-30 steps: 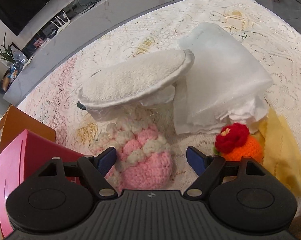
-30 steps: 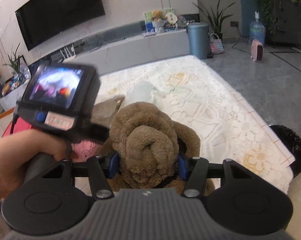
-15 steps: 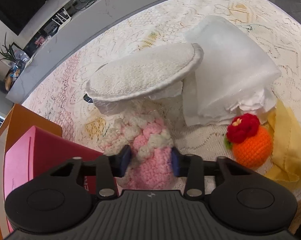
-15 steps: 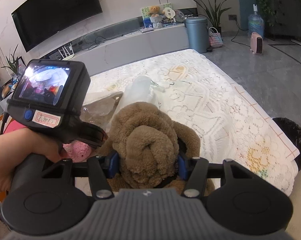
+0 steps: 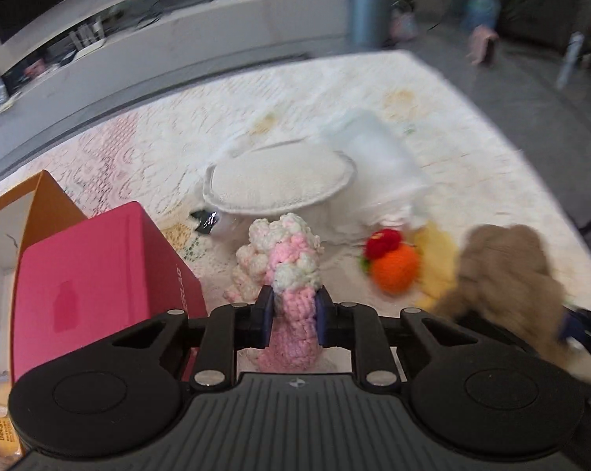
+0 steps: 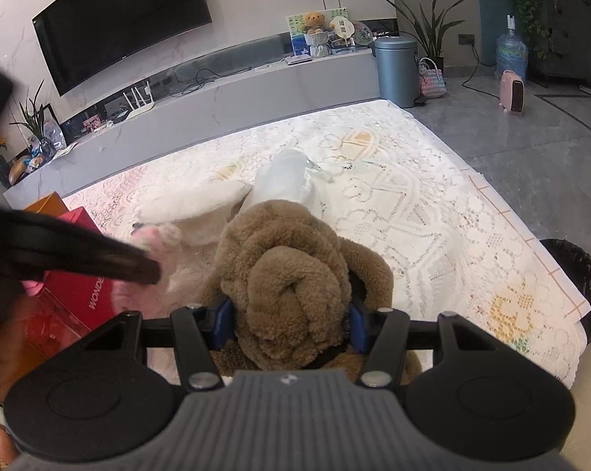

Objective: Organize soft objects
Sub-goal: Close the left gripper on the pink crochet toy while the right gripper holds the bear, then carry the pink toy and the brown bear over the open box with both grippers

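Observation:
My left gripper [image 5: 293, 316] is shut on a pink and white crochet piece [image 5: 289, 259] and holds it up off the table. My right gripper [image 6: 289, 324] is shut on a rolled brown plush towel [image 6: 291, 278], which also shows blurred at the right of the left wrist view [image 5: 507, 274]. On the lace tablecloth [image 5: 471, 149] lie a white round pad [image 5: 279, 182], a folded white cloth in clear wrap [image 5: 377, 153], an orange crochet ball with a red flower [image 5: 391, 261] and a yellow cloth [image 5: 438, 259].
A pink box [image 5: 91, 274] stands at the left inside an orange-edged carton [image 5: 40, 204]. The left gripper's body [image 6: 68, 247] crosses the left of the right wrist view. The table's right edge [image 6: 530, 235] drops to a grey floor with a black bin [image 6: 581, 271].
My left gripper closed on the pink and white crochet piece and lifted it off the table. My right gripper kept hold of the brown towel.

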Tool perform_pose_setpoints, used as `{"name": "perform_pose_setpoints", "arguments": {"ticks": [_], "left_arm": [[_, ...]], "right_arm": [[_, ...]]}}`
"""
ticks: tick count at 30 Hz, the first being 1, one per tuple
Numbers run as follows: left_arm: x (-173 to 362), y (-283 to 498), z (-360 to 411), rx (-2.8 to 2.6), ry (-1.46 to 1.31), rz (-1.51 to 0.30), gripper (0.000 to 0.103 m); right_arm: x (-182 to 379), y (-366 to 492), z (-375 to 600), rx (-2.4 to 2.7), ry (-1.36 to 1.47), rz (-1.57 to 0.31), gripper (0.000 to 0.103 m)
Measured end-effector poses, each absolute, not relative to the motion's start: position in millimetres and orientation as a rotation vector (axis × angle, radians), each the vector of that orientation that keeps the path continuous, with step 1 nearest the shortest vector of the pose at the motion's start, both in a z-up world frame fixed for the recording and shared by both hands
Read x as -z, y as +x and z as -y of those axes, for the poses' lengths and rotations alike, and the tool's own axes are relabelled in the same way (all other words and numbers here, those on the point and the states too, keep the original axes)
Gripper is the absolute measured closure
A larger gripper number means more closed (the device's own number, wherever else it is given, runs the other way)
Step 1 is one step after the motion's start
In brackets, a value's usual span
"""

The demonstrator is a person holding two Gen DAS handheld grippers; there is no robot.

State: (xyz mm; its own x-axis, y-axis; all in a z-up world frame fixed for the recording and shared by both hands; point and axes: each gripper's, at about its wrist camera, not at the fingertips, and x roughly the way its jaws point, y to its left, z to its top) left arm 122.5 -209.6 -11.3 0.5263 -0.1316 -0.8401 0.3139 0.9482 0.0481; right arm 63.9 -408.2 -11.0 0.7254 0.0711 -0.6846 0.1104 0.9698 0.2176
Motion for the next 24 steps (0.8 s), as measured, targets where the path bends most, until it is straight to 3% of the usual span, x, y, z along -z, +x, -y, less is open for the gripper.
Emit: {"name": "perform_pose_setpoints", "arguments": {"ticks": [16, 24], "left_arm": [[-27.8, 107.9, 157.6, 0.453, -0.002, -0.982, 0.08], [-50.0, 127.4, 143.8, 0.458, -0.046, -0.934, 0.08]], "right_arm": [[8.8, 64.6, 402.9, -0.026, 0.246, -0.768, 0.047], [-20.4, 70.7, 423.8, -0.019, 0.419, -0.697, 0.047]]}}
